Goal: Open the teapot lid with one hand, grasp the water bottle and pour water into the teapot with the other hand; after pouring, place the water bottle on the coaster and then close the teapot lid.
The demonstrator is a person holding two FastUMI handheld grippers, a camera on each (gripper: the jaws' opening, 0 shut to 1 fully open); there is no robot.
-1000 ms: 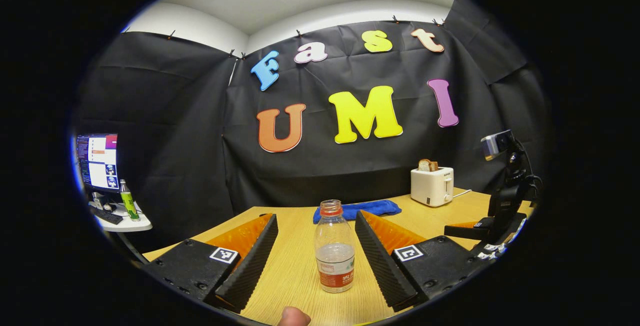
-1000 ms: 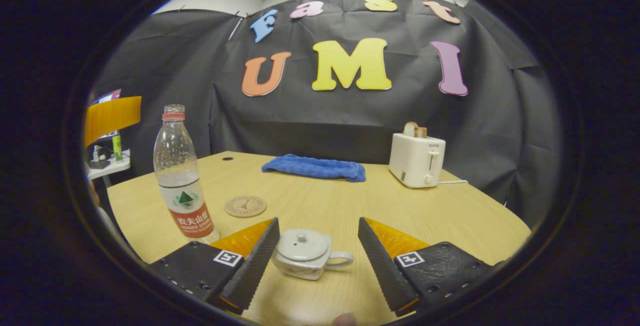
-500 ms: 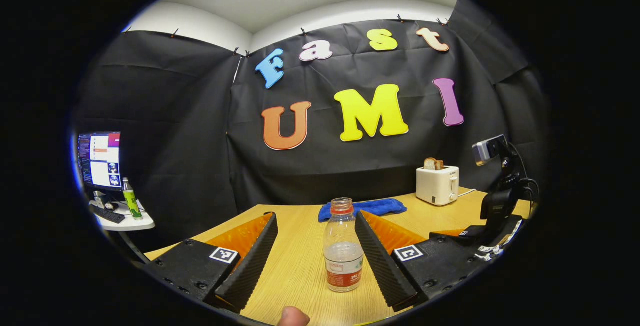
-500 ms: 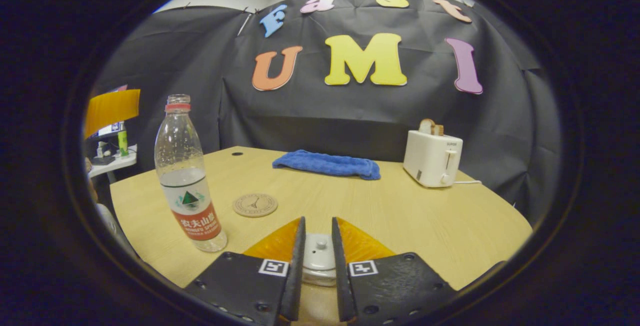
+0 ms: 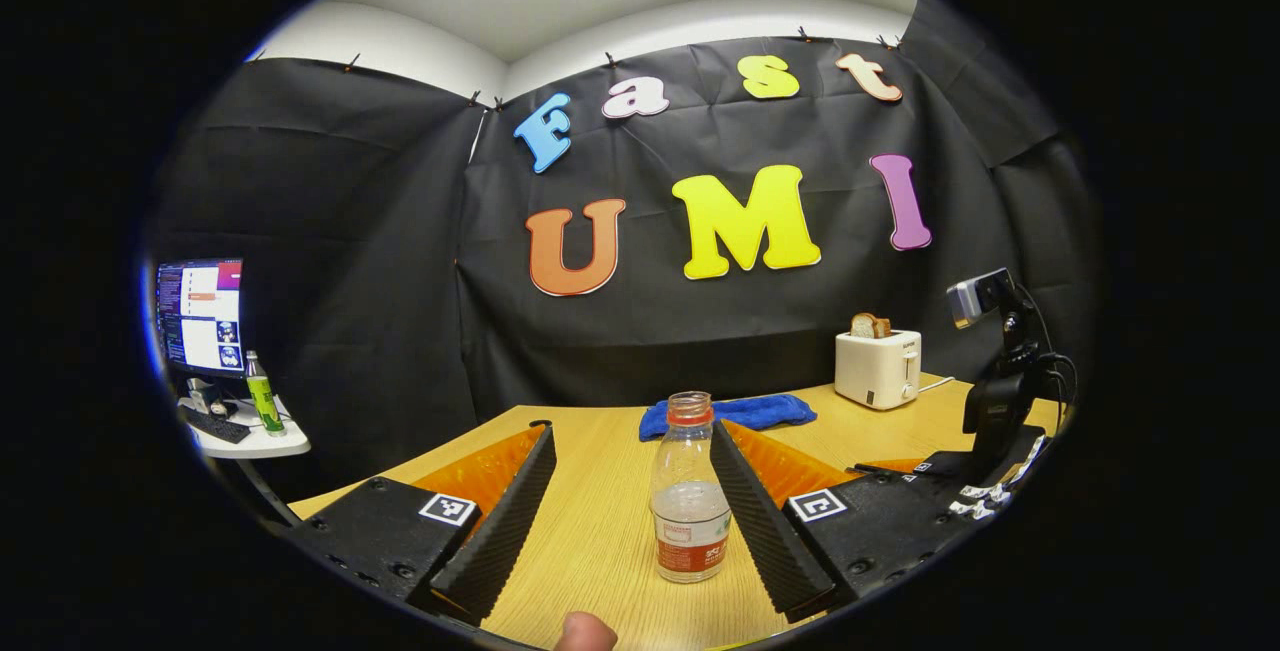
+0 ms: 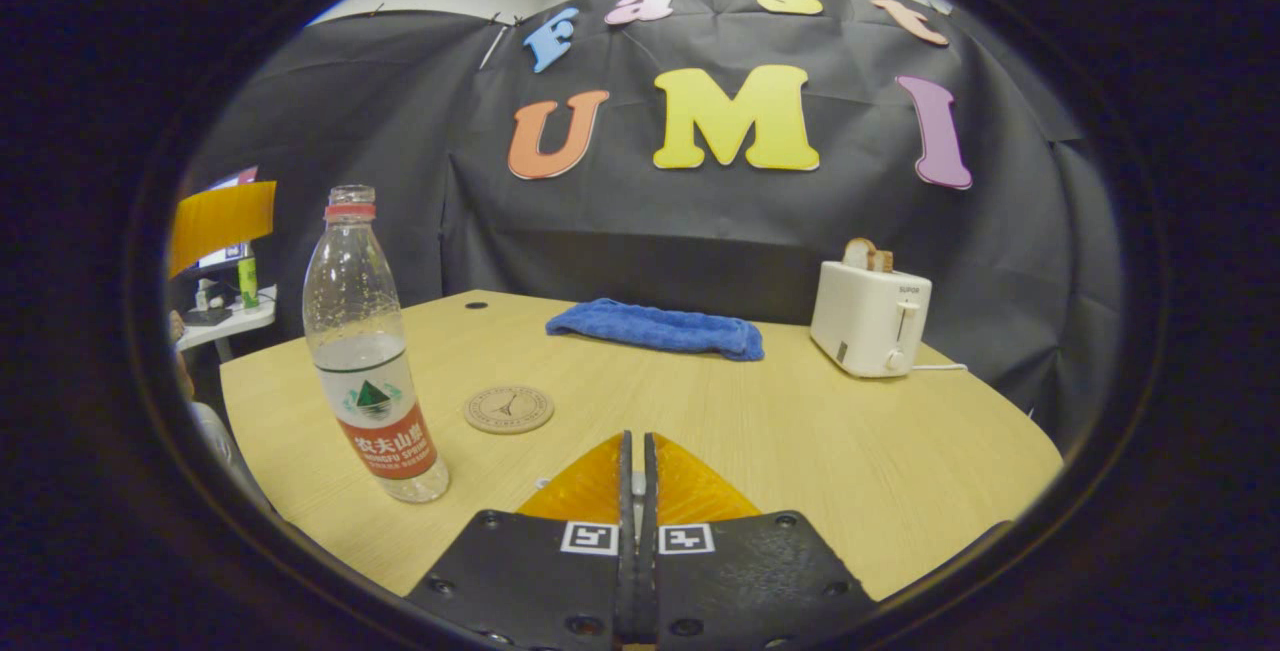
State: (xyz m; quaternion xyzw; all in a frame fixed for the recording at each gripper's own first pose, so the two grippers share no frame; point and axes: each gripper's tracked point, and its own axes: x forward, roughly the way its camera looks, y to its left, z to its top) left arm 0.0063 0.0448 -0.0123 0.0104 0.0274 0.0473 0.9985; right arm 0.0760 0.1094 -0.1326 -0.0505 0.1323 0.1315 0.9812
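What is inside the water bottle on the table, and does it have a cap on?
The water bottle is clear plastic and holds water in about its lower half, down behind the label; above that it looks empty. Its mouth appears open, with no cap. The label hides the water behind it.

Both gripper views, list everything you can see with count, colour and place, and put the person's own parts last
water bottle: one, clear with red label, uncapped, upright on the table's left part
coaster: one, tan, round, just right of the bottle
towel: one, blue, far side of the table
toaster: one, white, bread in its slots, far right
table: one, light wood
monitor: one, lit, on a side table with a green bottle
left gripper: open, astride the water bottle
right gripper: closed to a narrow slit; a pale sliver shows between
fingertip: one, bottom edge of the left gripper view
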